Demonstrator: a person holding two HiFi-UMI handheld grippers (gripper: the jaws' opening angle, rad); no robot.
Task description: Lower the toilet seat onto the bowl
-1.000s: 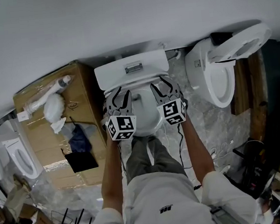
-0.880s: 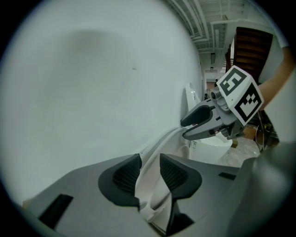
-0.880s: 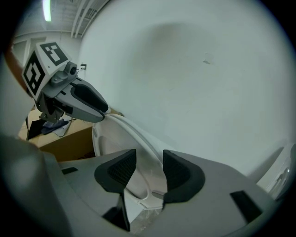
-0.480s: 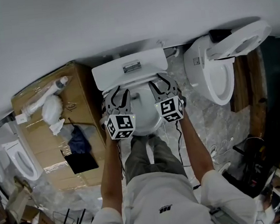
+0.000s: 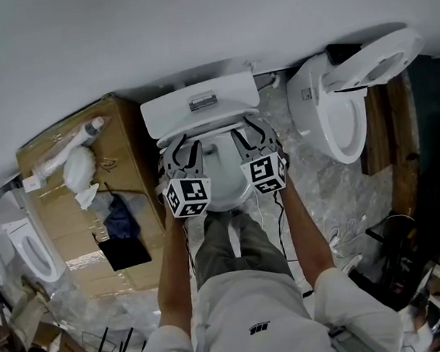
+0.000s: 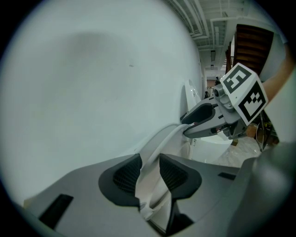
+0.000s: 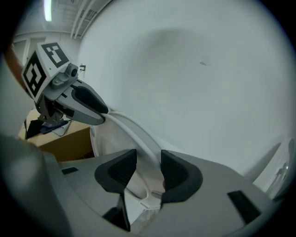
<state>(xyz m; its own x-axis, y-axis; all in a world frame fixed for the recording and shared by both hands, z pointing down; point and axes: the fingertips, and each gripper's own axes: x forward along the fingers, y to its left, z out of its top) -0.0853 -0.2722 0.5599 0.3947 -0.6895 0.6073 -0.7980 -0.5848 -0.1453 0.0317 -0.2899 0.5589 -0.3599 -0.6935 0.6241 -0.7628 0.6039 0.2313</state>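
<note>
Pinching toilet seat (image 6: 162, 138) edges are just-tightened left tongs (image 6: 149, 167) and right tongs (image 7: 149, 169).

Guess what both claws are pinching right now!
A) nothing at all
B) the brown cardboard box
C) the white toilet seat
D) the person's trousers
C: each claw's own view shows the rim of the white toilet seat squeezed between its dark pads, with the left claw on one side of the seat and the right claw on the other.
</note>
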